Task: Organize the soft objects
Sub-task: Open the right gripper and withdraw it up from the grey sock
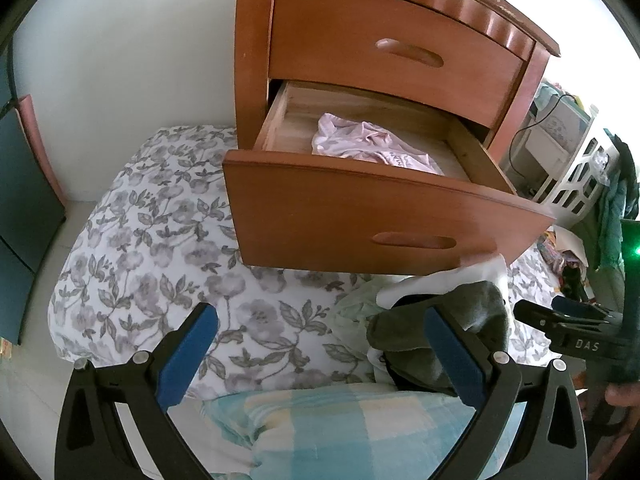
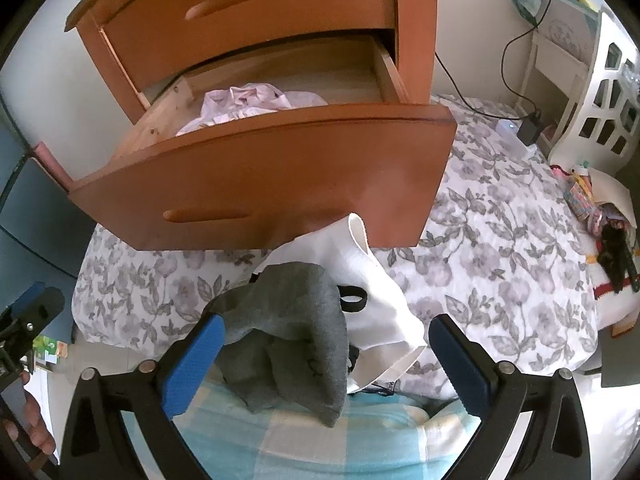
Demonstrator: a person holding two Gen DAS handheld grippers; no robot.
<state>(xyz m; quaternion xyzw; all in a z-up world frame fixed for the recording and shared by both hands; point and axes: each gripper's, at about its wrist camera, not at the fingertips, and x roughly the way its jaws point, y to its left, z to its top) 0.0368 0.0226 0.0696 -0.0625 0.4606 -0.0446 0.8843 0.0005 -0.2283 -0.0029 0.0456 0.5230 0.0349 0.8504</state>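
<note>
Fig. legend, near to far. Nearest: a blue/yellow check cloth [image 2: 320, 440] under both cams. Right tongs [image 2: 326, 354] released, jaws spread wide; a grey sock [image 2: 296, 332] lies between them on the pile, its left edge at the left pad [image 2: 192, 364], right pad clear of cloth. Left tongs [image 1: 320, 354] also released, nothing between pads but the floral bedding [image 1: 160, 240]; pile sits at its right finger.

Pile: 1 grey sock on top, 1 white garment [image 2: 376, 280] under it, black strap loop [image 2: 352, 300] visible in right view only. Left view alone shows a pale green cloth [image 1: 352, 312] at the pile's left.

Beyond: nightstand [image 1: 360, 40] w/ 2 drawers; upper closed, lower drawer [image 1: 380, 216] pulled out, 1 pink garment [image 1: 368, 144] inside, bare floor to its left & right. Drawer front overhangs the pile's far edge.

Far right: white basket [image 2: 600, 92], charger & cable [image 2: 528, 128] — right view shows these best.
</note>
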